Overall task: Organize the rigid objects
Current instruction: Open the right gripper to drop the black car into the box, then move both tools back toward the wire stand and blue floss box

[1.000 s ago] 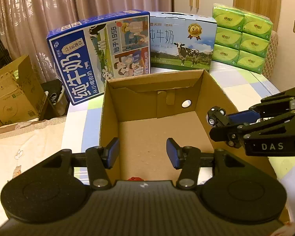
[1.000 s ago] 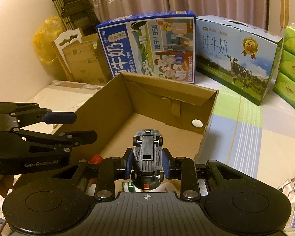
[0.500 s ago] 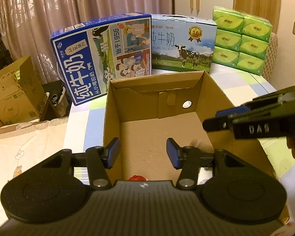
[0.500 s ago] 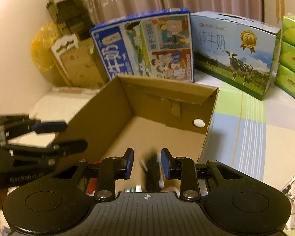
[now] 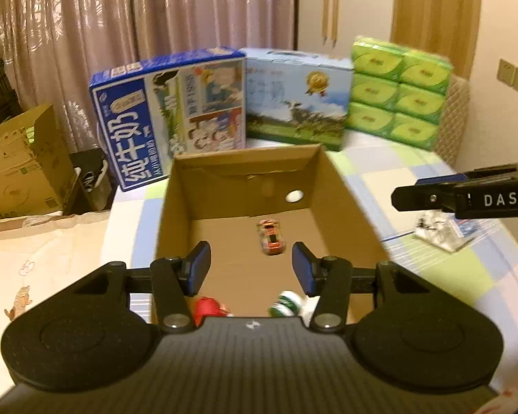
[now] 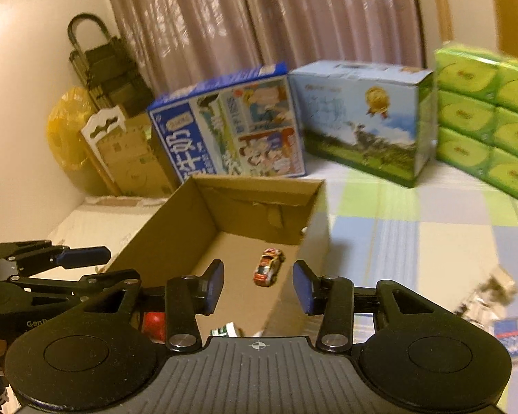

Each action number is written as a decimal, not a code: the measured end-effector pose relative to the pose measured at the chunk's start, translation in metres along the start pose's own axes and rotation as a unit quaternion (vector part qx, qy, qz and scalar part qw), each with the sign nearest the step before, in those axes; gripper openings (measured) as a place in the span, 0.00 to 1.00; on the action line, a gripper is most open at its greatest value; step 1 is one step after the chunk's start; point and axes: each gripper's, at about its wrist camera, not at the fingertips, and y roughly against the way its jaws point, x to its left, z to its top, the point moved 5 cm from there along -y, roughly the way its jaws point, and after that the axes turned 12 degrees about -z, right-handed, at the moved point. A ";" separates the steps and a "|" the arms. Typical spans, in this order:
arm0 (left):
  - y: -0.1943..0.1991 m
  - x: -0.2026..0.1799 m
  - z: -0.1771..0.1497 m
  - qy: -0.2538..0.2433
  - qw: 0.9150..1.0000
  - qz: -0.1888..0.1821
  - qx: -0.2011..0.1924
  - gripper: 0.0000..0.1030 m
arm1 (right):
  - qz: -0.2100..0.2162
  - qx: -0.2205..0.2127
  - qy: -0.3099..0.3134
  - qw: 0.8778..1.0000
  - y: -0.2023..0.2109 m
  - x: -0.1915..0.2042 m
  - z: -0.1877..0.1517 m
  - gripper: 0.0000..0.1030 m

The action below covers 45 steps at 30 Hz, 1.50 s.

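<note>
An open cardboard box (image 5: 176, 207) (image 6: 176, 220) stands on the bed. A small orange toy car (image 5: 271, 236) (image 6: 268, 267) lies on its floor near the far wall. A red object (image 5: 208, 307) (image 6: 154, 323) and a green-and-white object (image 5: 288, 305) (image 6: 226, 329) lie at the box's near end, partly hidden. My left gripper (image 5: 251, 269) is open and empty above the box's near edge. My right gripper (image 6: 257, 286) is open and empty, above the box's right side; it also shows at the right of the left wrist view (image 5: 466, 196).
Two milk cartons (image 5: 169, 110) (image 5: 293, 100) and a stack of green tissue packs (image 5: 397, 93) stand behind the box. Small packaged items (image 5: 438, 231) (image 6: 493, 314) lie on the checked sheet to the right. Cardboard boxes (image 5: 20, 162) stand off the bed's left.
My right gripper was shut on the toy car, then opened; the car now lies on the box floor. The right gripper has pulled back to the right. The left gripper stayed open.
</note>
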 end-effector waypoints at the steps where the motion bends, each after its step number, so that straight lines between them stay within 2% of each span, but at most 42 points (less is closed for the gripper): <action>1: 0.005 -0.006 0.000 0.000 1.000 -0.003 -0.003 0.45 | -0.003 -0.005 -0.003 1.000 0.010 -0.004 -0.001 0.41; 6: 0.031 -0.040 0.002 0.006 1.000 -0.019 -0.019 0.45 | -0.030 -0.017 -0.008 0.999 0.058 -0.027 -0.018 0.44; 14: 0.056 -0.108 -0.007 -0.011 0.998 -0.053 -0.032 0.47 | -0.071 -0.019 -0.042 0.996 0.126 -0.075 -0.058 0.48; 18: 0.063 -0.139 -0.014 -0.009 0.996 -0.077 -0.040 0.52 | -0.102 -0.028 -0.052 0.993 0.156 -0.099 -0.079 0.48; 23: 0.066 -0.172 -0.020 -0.006 0.994 -0.098 -0.046 0.63 | -0.129 -0.035 -0.068 0.989 0.186 -0.127 -0.102 0.50; 25: 0.064 -0.184 -0.021 -0.007 0.993 -0.104 -0.050 0.74 | -0.139 -0.036 -0.076 0.987 0.195 -0.137 -0.110 0.51; 31: 0.044 -0.215 -0.023 -0.017 0.993 -0.112 -0.043 0.80 | -0.159 -0.035 -0.104 0.981 0.204 -0.165 -0.125 0.62; 34: 0.031 -0.226 -0.024 -0.021 0.992 -0.113 -0.043 0.81 | -0.161 -0.033 -0.117 0.979 0.205 -0.179 -0.130 0.66; 45: -0.046 -0.252 -0.026 -0.022 0.993 -0.113 -0.031 0.81 | -0.165 -0.028 -0.141 0.976 0.180 -0.222 -0.136 0.73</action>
